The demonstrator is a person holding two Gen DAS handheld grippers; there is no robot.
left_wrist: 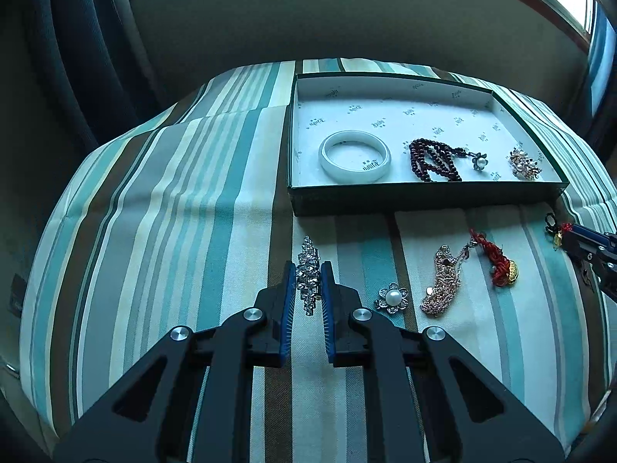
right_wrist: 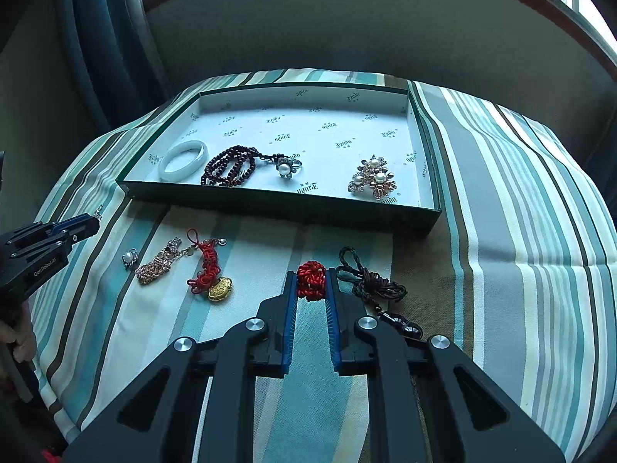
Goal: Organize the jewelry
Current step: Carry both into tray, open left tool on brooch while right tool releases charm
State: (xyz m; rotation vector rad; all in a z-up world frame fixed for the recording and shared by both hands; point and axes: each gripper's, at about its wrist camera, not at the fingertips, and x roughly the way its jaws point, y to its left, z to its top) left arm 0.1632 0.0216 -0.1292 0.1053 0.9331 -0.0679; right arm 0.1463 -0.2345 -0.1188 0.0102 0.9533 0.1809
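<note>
Both my jaws grip now, left gripper (left_wrist: 308,281) on the crystal brooch (left_wrist: 308,274), right gripper (right_wrist: 311,281) on the red knot (right_wrist: 311,279); its cord could snag the dark cord (right_wrist: 370,285) just right of the jaws when lifted.

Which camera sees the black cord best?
The right wrist view: the black cord lies in plain sight beside the right hand-held gripper, which pinches a red knot. The left wrist view does not show it.
</note>
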